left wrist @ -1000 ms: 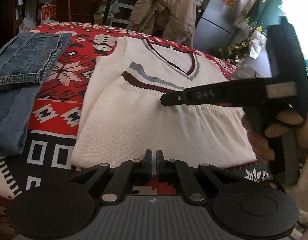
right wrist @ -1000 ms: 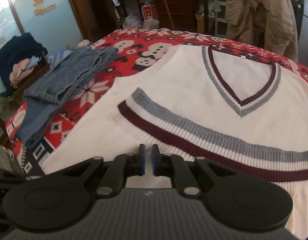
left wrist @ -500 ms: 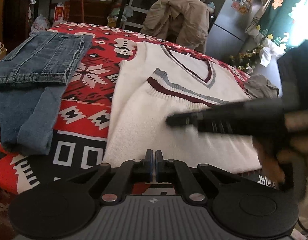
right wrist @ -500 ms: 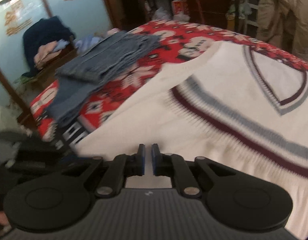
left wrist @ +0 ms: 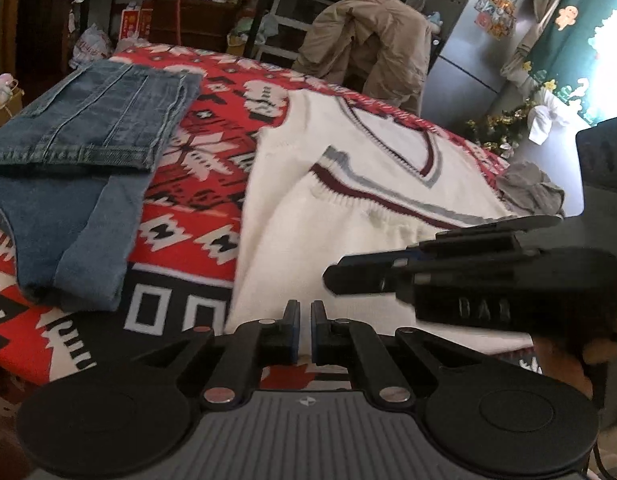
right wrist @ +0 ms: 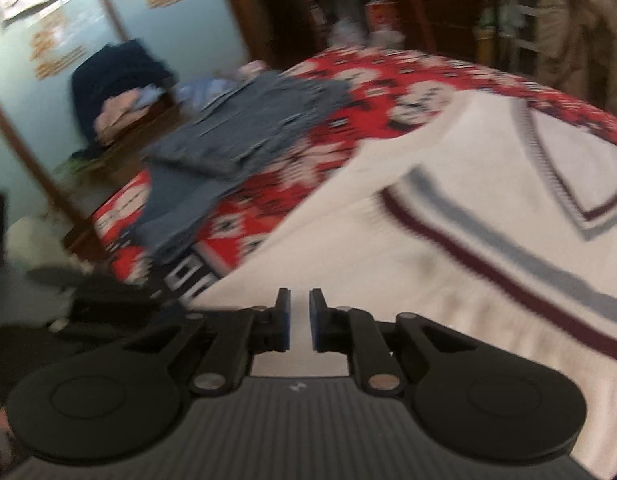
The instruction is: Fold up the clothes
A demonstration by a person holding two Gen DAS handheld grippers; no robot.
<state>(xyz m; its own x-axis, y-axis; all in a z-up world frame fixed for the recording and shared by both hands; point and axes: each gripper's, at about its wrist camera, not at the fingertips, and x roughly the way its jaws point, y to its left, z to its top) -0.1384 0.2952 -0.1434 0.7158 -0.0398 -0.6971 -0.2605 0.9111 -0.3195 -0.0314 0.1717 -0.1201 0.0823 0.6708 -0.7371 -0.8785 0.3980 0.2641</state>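
Sweater (left wrist: pixel 348 216) half-folded; my left gripper (left wrist: pixel 305 330) sits closed and empty, my right gripper (right wrist: pixel 299 320) has just been opening, nothing between. Next (my guess): pinch the hem at six o'clock.

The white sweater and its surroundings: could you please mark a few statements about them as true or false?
1. The white sweater lies on a red patterned cloth. True.
2. The sweater has a round collar with green trim. False: it has a V-neck edged in maroon and grey.
3. The folded jeans lie stacked on top of the sweater. False: they lie apart from it on the cloth, nearer the left edge of the left wrist view.
4. The left tongs grip the sweater's hem. False: they are shut with nothing between them.
5. A tan coat hangs beyond the far edge of the cloth. True.
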